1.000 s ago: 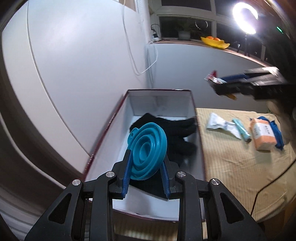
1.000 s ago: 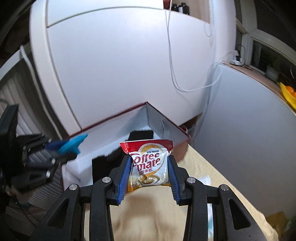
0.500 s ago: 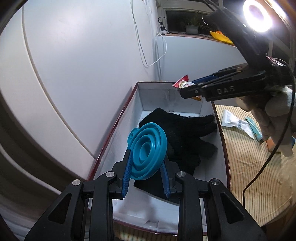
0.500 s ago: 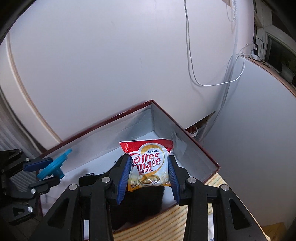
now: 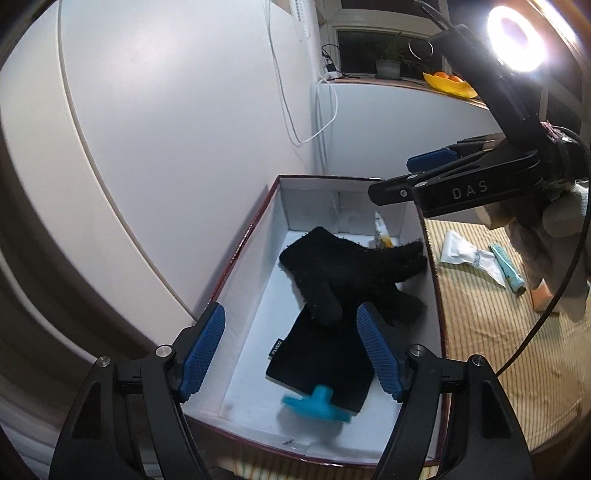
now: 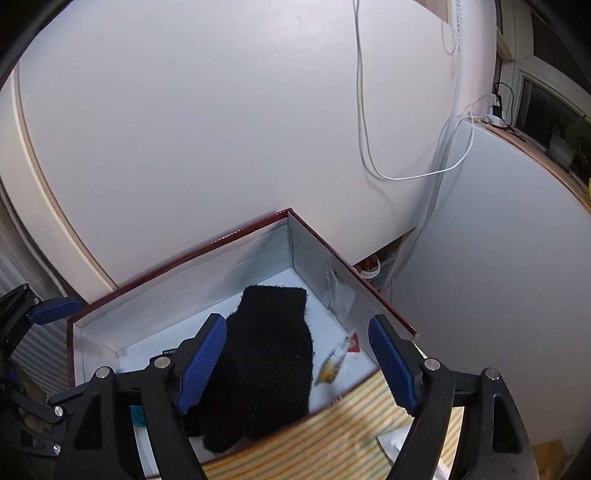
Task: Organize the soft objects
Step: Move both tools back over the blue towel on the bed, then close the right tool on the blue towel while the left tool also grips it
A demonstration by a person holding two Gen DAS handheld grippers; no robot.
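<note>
Jaws on both grippers are opening with nothing between them. The left gripper (image 5: 290,350) hangs over the near end of the open box (image 5: 255,225), a white-lined carton with a dark red rim, and its blue ribbed pads stand wide apart. Below it the blue funnel (image 5: 316,402) shows as a blurred shape against the box floor, partly over a flat black cloth with a small label (image 5: 317,363); whether it touches the floor I cannot tell. Further in lies the black glove (image 5: 351,266), fingers spread toward the box's right wall, one finger overlapping the flat cloth. The right gripper (image 6: 297,360) points down into the far end of the same box, pads likewise apart, and the creamer sachet (image 6: 338,358) appears below it, tilted and blurred, just beside the glove's cuff and close to the right wall; in the left view the same sachet shows edge-on near the far wall. To the right of the box, on the striped cloth (image 5: 480,332) covering the tabletop, rest a white tube (image 5: 469,254) and a teal tube (image 5: 508,267) side by side. A gloved hand (image 5: 554,236) carries the right gripper, and a ring lamp (image 5: 517,35) glares above it.
</note>
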